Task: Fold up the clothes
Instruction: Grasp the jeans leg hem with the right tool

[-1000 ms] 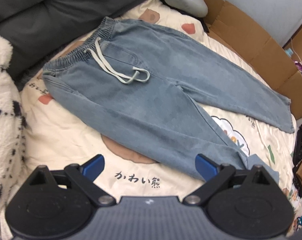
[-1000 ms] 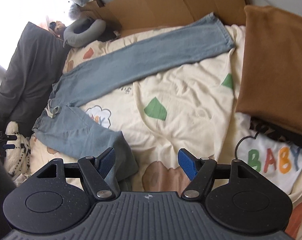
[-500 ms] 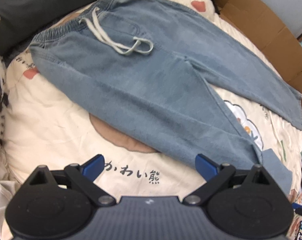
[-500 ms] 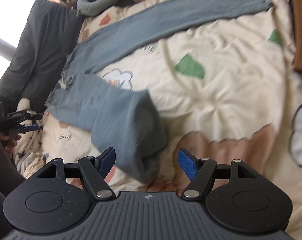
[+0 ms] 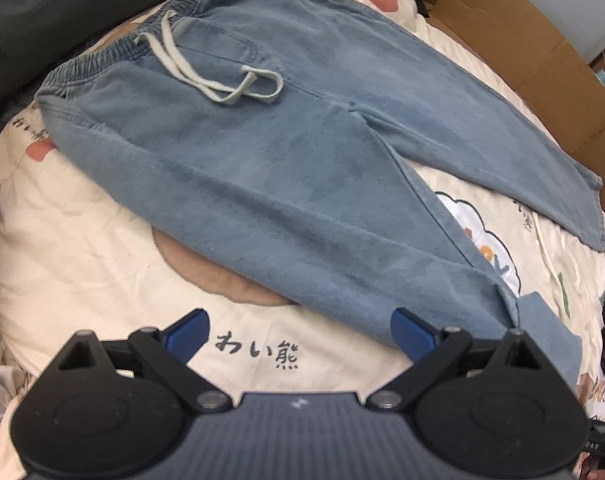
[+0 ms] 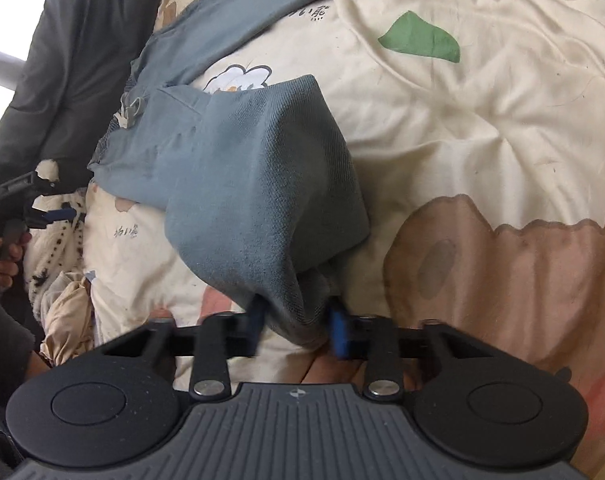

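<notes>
Your right hand-held gripper is pinched tight on the near leg cuff of the light blue denim drawstring trousers, which lie spread across the cream cartoon-print bedspread. Your left hand-held gripper hovers wide apart near the bedspread, holding nothing.

jeans on bedspread, cardboard behind

Left tongs spread wide, right tongs pinched nearly closed on fabric
</notes>
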The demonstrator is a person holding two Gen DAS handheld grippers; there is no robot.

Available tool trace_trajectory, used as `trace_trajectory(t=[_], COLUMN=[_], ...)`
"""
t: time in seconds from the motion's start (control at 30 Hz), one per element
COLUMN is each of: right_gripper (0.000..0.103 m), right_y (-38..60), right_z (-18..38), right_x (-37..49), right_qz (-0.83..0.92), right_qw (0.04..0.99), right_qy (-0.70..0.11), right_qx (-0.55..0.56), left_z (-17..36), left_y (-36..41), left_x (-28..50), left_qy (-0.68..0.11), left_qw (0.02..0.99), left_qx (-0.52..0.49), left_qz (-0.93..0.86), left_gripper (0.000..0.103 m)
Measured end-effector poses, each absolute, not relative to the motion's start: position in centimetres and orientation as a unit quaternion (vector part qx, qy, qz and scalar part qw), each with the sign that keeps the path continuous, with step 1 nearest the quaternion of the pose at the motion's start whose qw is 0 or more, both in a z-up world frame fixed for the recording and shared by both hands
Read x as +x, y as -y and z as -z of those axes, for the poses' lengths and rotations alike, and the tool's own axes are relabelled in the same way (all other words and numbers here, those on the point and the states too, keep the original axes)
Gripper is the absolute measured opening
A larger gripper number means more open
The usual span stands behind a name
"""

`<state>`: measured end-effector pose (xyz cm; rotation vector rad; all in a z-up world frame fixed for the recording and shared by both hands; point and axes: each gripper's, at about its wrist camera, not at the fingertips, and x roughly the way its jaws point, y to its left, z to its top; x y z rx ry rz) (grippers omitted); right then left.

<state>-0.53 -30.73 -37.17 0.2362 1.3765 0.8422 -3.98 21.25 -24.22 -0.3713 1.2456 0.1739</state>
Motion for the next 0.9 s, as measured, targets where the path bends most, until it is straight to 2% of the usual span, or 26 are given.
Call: trace_trajectory(t=[0.03,0.07,0.13,0.47,0.9], right_gripper=[0.012,0.008,0.006,0.004,0.003], right_y=[30.8,30.9,31.5,35.1,37.8], right_z=[36.9,36.6,35.6,28.7,25.0], right_x=[-0.5,-0.4,-0.3,0.9,1.6], right_qz=[-0.377,-0.378,-0.377,-0.363,-0.323], right_qw=[0.688,0.691,0.7,0.733,0.738], right_qy=[-0.611,-0.608,-0.599,-0.572,-0.592], right_qx=[0.102,0.1,0.098,0.068,0.015], left_z=[24.1,24.0,23.9,24.1,27.0], left_y=[-21.1,-21.0,-21.0,-21.4,-23.4], left_x=[-3.9,-3.8,-3.6,-2.3,-0.2], left_qy=[-0.578,-0.578,-0.576,-0.558,-0.538], left_qw=[0.794,0.795,0.796,0.8,0.788], left_qx=[-0.171,-0.17,-0.171,-0.203,-0.28], left_qz=[-0.08,-0.079,-0.079,-0.083,-0.11], left_gripper=[0.098,0.098,0.098,0.098,0.098])
